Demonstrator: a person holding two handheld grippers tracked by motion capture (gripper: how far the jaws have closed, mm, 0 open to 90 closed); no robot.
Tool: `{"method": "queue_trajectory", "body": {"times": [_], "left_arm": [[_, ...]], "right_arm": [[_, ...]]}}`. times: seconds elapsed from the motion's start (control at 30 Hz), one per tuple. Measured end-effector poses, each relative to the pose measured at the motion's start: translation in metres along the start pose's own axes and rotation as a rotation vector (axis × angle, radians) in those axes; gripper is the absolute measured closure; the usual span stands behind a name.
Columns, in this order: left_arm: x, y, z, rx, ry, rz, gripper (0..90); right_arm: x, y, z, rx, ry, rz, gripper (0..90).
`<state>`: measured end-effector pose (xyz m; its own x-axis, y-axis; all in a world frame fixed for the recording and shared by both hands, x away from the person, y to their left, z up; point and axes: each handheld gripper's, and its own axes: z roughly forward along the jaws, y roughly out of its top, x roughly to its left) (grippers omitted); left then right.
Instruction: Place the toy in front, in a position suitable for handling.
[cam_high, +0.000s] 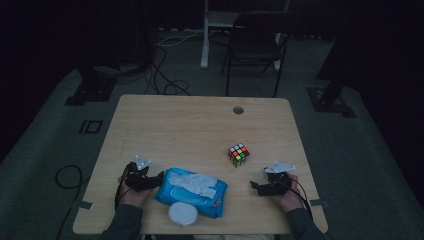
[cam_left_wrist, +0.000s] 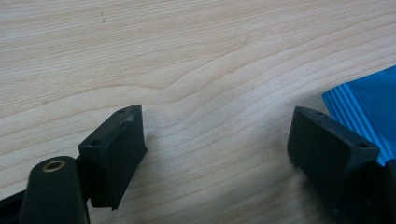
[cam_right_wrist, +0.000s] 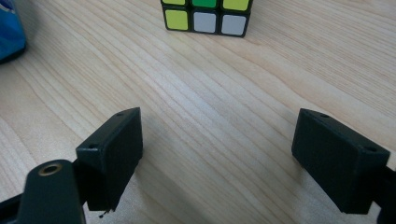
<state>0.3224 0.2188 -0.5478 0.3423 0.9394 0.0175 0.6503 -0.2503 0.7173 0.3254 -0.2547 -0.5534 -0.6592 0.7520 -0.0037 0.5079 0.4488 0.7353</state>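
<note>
White lid (cam_high: 183, 214) nearest, blue wipes pack (cam_high: 192, 192), cube's (cam_right_wrist: 205, 16) squares in right tool view

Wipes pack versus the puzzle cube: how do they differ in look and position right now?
The wipes pack is soft, flat and blue, with a white wipe pulled out on top; the puzzle cube is a small rigid block of mixed coloured squares. The wipes pack lies right beside the open left gripper; the puzzle cube stands apart, ahead of the open right gripper. Both rest on the table, neither gripped.
</note>
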Motion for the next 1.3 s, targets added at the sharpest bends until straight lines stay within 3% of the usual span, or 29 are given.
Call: {"method": "queue_trajectory", "body": {"times": [0.27, 0.6, 0.77, 0.97, 1.3], "left_arm": [[0.001, 0.000, -0.002, 0.001, 0.006, -0.004, 27.5], [0.001, 0.001, -0.010, -0.001, 0.013, -0.010, 29.2], [0.000, -0.001, -0.024, -0.004, 0.053, 0.017, 29.3], [0.000, -0.005, -0.038, -0.015, 0.059, 0.039, 32.0], [-0.002, -0.005, -0.069, -0.044, 0.010, 0.044, 36.2]], "right_arm": [[0.000, 0.000, 0.000, 0.000, 0.000, 0.001, 16.2], [0.000, 0.000, 0.000, 0.000, 0.000, 0.000, 16.2], [0.000, 0.000, 0.000, 0.000, -0.003, 0.001, 16.2], [0.000, 0.000, 0.000, 0.000, -0.003, 0.004, 16.2], [0.000, 0.000, 0.000, -0.001, -0.003, 0.004, 16.2]]}}
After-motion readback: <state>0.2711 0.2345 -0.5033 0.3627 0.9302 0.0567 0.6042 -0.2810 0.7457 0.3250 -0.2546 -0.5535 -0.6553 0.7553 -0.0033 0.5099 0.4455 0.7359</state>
